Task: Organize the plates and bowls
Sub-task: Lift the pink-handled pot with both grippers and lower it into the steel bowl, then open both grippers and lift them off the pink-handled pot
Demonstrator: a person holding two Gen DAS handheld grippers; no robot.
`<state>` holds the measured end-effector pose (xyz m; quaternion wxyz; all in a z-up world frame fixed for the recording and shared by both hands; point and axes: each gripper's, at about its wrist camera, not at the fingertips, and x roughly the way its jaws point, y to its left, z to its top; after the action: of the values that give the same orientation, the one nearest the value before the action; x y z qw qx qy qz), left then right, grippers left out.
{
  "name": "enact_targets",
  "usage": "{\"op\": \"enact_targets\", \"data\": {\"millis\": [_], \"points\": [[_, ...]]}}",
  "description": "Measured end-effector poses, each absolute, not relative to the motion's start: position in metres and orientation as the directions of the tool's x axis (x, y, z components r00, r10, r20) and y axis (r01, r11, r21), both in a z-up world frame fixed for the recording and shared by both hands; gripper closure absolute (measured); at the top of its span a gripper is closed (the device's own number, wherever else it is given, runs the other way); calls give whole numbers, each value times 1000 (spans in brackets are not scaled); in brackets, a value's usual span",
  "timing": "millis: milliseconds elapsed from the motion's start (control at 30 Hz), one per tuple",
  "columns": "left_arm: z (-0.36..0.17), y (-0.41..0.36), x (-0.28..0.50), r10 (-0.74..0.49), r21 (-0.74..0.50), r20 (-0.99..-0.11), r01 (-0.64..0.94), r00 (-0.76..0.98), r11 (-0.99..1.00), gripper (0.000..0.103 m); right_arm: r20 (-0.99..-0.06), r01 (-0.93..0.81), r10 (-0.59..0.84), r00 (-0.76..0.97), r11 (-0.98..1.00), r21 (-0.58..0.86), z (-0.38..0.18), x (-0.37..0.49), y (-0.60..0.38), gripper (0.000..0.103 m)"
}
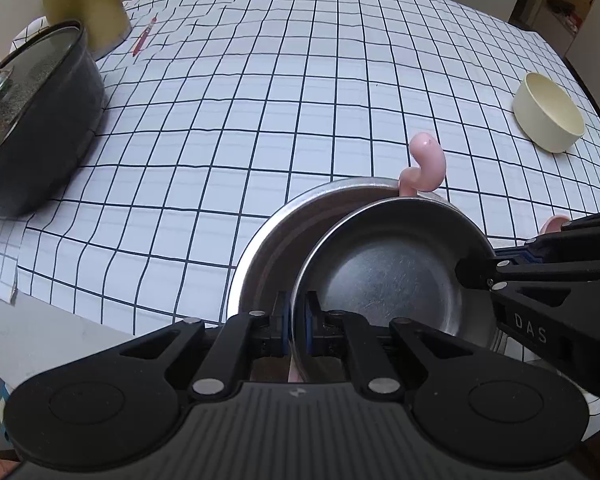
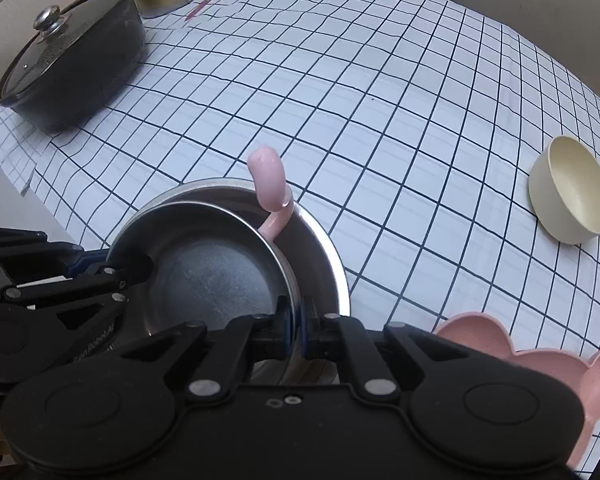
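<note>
Two tools share one load: the left tool (image 1: 296,330) and the right tool (image 2: 300,330) are each pinched tight on opposite rims of a small steel plate (image 1: 388,268), tilted over a larger steel plate (image 1: 268,240) on the checked desk (image 1: 260,100). The nesting looks nearly done; setting down and letting go remain.

Left to right, I count one lidded black pot (image 1: 32,120) at ten o'clock, one yellow-green vessel (image 1: 84,0) at eleven, one red pen (image 1: 144,36), two steel plates, one pink hook-shaped piece (image 1: 426,164), one cream bowl (image 1: 548,114) at two o'clock and, in the right wrist view, one pink scalloped dish (image 2: 540,364) at four. Bowl and dish probably still need sorting.
</note>
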<state>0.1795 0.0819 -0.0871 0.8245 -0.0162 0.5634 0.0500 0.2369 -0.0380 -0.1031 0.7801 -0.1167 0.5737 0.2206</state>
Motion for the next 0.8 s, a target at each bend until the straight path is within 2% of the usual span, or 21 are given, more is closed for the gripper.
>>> {"op": "enact_targets", "data": {"millis": [467,800], "points": [[-97,88,178,62,29,-927,-93,371,995,96,-947,-484,201,252,873,57,-108,233,-28,96],[-96,89,171,46,10,-921,-92,388,996,96,-937,-467,234,260,879,90,-104,232,-32,83]]}}
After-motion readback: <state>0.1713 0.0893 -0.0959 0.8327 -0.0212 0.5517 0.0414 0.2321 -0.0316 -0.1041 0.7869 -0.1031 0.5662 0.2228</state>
